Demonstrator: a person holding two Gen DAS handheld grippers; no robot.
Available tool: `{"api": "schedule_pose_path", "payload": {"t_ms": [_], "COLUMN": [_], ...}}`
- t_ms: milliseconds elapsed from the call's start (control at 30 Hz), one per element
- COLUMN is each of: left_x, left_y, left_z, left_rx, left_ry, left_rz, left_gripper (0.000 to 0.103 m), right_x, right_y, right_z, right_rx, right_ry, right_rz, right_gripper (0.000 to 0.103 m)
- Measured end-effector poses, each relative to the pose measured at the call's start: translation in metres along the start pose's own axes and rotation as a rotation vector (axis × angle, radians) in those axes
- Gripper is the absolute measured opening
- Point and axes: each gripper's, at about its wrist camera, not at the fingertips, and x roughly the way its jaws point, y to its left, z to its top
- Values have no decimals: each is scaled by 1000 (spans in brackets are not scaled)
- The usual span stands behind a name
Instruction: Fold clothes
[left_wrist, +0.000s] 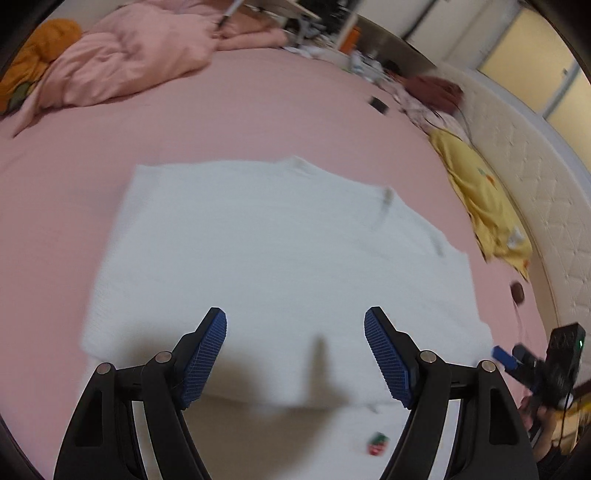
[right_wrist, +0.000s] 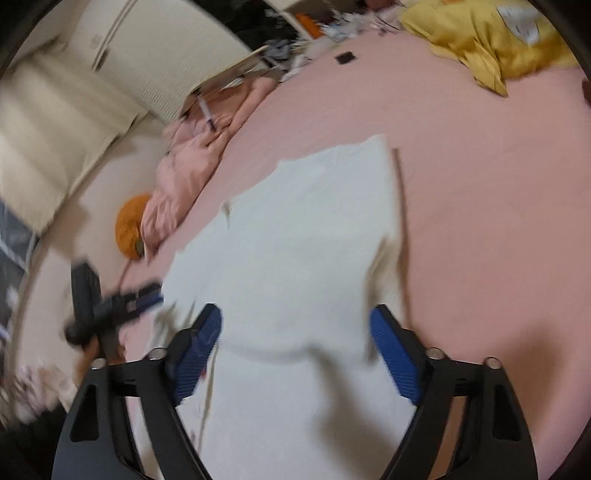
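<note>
A white garment (left_wrist: 266, 251) lies spread flat on the pink bed sheet (left_wrist: 258, 110), with a folded layer near its front edge. My left gripper (left_wrist: 295, 321) is open and empty, hovering above the garment's near edge. My right gripper (right_wrist: 295, 321) is open and empty above the same garment (right_wrist: 295, 240), seen from its other side. The right gripper also shows at the far right of the left wrist view (left_wrist: 532, 362). The left gripper shows at the left of the right wrist view (right_wrist: 110, 306). Both views are blurred.
A crumpled pink duvet (left_wrist: 129, 59) and an orange cushion (left_wrist: 37, 51) lie at the far left. A yellow cloth (left_wrist: 484, 206) lies by the white quilted headboard (left_wrist: 535, 177). A small dark object (left_wrist: 378, 104) lies on the sheet. Clutter sits beyond the bed.
</note>
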Motion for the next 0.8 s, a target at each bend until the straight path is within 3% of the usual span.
{"api": "schedule_pose_path", "payload": {"t_ms": [167,367,467,633,800], "left_x": [41,52,51,39,17], "left_y": [36,-5,-6,5,8], "left_z": [3,-9,-13,-14,-6], "left_rx": [-55,190,213,87,79], "left_ry": [122,131,118,67,-37], "left_rz": [97,200,205,126,168], "left_gripper": [77,92,92,92,92], "right_x": [36,46,41,38,5], "right_y": [-16,-10,-2,35,67], "right_z": [37,36,37,41,80], "right_rx": [6,-54,-91,-278,-355], "right_ry": [137,166,139,148,27], "right_rz": [-93,-179,-184,-168,-106], "right_gripper": [49,46,8,7,7]}}
